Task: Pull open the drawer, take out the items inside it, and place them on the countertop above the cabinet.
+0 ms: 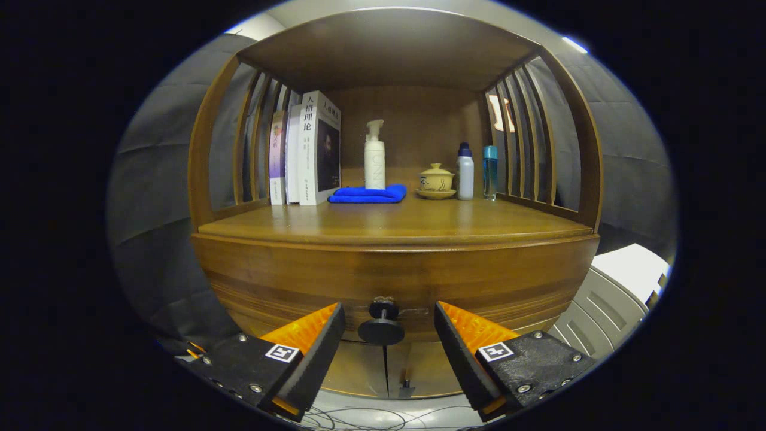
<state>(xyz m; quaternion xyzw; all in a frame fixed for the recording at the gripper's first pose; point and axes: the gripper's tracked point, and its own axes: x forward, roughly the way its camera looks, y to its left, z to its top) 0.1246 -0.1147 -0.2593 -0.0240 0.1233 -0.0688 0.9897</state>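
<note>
Drawer front of brown wood [395, 278], closed, spanning the cabinet under the front edge of the wooden countertop [395, 226]. Small round black knob [382, 326] at its lower middle, sitting between the fingers of the gripper [389, 326], spread wide, touching nothing. Best to centre on the knob's stem, pinch firmly, then pull straight back and level.

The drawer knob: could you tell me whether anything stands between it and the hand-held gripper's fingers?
Nothing visible does. The hand-held gripper is open, and the drawer knob sits between its two fingers, with a clear gap on each side. The drawer front behind it is shut.
</note>
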